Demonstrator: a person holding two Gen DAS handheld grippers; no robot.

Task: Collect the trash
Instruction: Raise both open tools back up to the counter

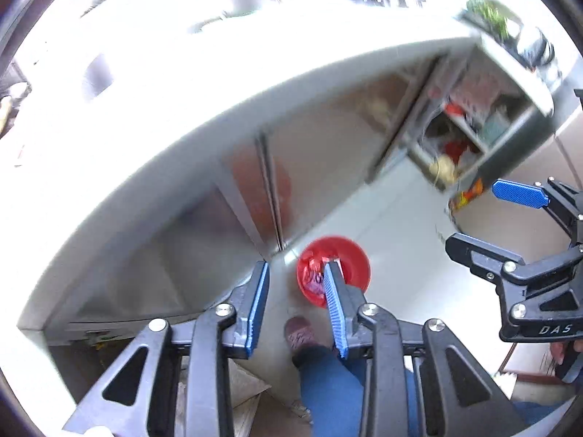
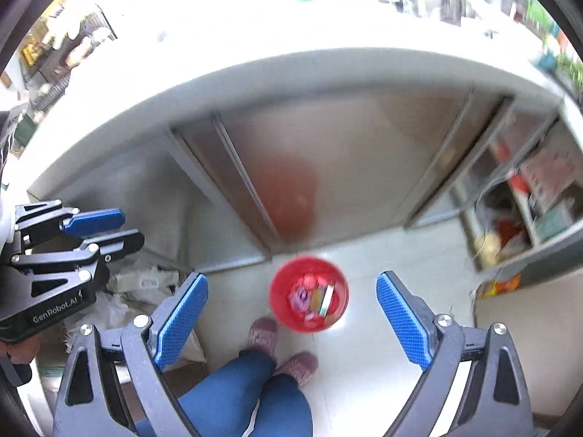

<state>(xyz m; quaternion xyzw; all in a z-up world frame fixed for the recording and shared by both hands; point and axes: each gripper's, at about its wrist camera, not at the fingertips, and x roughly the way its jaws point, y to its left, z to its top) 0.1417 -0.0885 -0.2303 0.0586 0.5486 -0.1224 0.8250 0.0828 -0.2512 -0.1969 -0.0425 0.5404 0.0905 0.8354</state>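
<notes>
- Right wrist view looks steeply down on a red bin (image 2: 309, 294) standing on pale floor tiles (image 2: 382, 346), with mixed trash (image 2: 313, 296) inside: pink and purple wrappers and a light strip.
- Behind the bin, at 12 o'clock, stands a counter (image 2: 291, 69) with frosted sliding doors (image 2: 328, 167) that carry a red reflection.
- At 3 o'clock an open shelf unit (image 2: 528, 200) is crammed with packets.
- Right gripper (image 2: 291, 322) points down with its blue pads spread wide and nothing between them; the bin shows in the gap.
- Left gripper (image 1: 296, 307) also points down, jaws narrowly parted and empty; in its own view the bin sits just past the right pad.
- Person's blue-trousered legs (image 2: 255, 393) and pink slippers (image 2: 262, 333) stand at 6 o'clock, just beside the bin.
- White sacks (image 2: 145, 291) lie at 9 o'clock.
</notes>
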